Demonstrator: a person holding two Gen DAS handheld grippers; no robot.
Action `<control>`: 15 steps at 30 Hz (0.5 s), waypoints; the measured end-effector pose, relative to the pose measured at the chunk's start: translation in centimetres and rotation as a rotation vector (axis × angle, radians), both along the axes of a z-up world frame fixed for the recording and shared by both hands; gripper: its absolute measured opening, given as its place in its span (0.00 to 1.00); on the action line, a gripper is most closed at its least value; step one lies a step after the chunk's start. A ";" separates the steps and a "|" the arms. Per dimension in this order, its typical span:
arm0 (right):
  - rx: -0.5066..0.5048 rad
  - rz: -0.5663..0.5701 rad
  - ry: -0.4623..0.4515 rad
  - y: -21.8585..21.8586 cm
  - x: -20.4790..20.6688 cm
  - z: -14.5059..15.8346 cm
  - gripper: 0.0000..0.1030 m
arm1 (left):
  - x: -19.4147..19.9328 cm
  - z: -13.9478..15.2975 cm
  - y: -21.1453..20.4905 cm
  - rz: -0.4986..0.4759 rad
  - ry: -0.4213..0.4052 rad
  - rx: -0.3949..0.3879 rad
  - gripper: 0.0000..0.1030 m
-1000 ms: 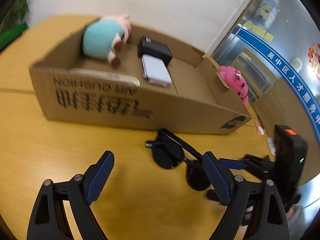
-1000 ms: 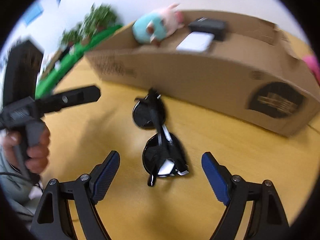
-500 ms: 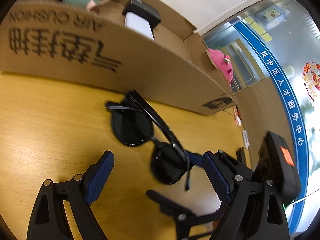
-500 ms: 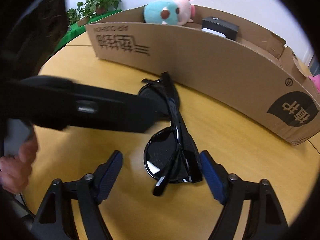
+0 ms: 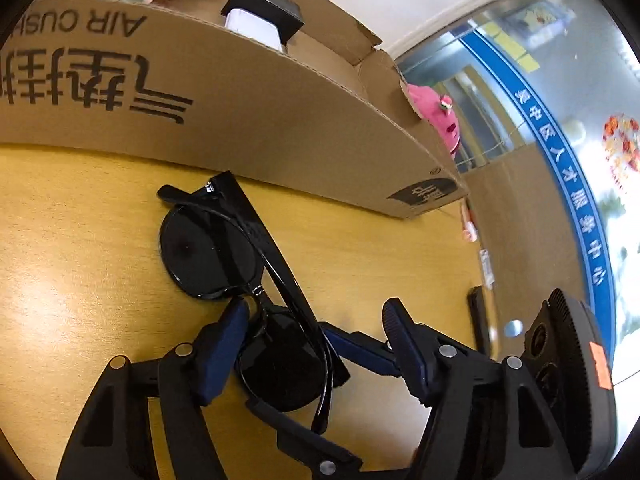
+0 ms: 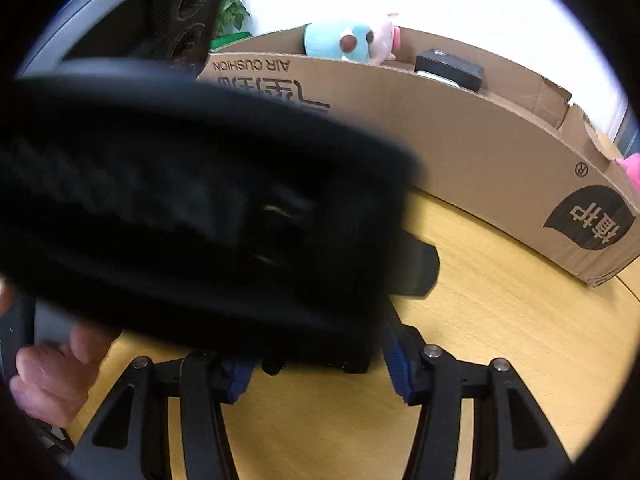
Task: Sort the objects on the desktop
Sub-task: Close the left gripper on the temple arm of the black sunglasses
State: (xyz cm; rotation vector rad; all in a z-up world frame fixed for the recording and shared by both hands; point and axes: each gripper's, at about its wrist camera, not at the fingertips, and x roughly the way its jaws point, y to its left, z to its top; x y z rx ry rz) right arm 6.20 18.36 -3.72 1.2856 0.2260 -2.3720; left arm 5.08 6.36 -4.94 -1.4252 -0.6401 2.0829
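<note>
Both grippers have closed in on the sunglasses [image 5: 224, 264] since a second ago. They lie folded on the tabletop [image 5: 80, 280] at centre frame in the left view, just in front of the box [image 5: 248, 112]. Left gripper [image 5: 316, 344] straddles the near lens, its jaws closing, left pad at the lens rim, right pad apart from the frame. Right gripper [image 6: 320, 364] comes in from the lower right of that view; its jaws are closing too, but the left gripper's body blocks the right view, so contact cannot be told. Inside the box sit a plush [image 6: 348, 42] and a black case [image 5: 266, 10]. A hand [image 6: 52, 372] shows at lower left.
</note>
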 end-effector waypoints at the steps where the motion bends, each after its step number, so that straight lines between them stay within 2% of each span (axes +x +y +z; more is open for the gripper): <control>1: 0.000 -0.002 0.001 0.1 0.2 0.1 0.51 | 0.0 -0.1 0.0 -0.001 -0.001 -0.012 0.64; 3: 0.012 -0.011 0.007 0.4 0.5 0.2 0.51 | 0.0 -0.2 0.0 0.010 -0.006 -0.051 0.42; 4: 0.011 -0.018 0.006 0.6 0.6 0.2 0.51 | 0.0 -0.3 -0.1 0.018 -0.009 -0.076 0.35; 10: 0.015 -0.024 0.007 1.1 1.2 0.5 0.51 | 0.3 -0.5 -0.4 0.032 -0.012 -0.091 0.34; 11: 0.013 -0.026 0.009 1.2 1.4 0.6 0.51 | 0.4 -0.2 -0.4 0.032 0.002 -0.088 0.25; 12: 0.012 -0.023 0.008 1.3 1.5 0.7 0.51 | 0.5 0.1 -0.4 0.024 0.011 -0.068 0.10; 14: -0.022 -0.018 0.003 1.6 1.9 0.9 0.44 | 0.5 0.2 -0.6 0.010 -0.007 -0.041 0.07; 15: -0.025 -0.024 0.007 1.7 2.0 1.1 0.44 | 0.6 0.4 -0.5 0.009 -0.002 -0.049 0.07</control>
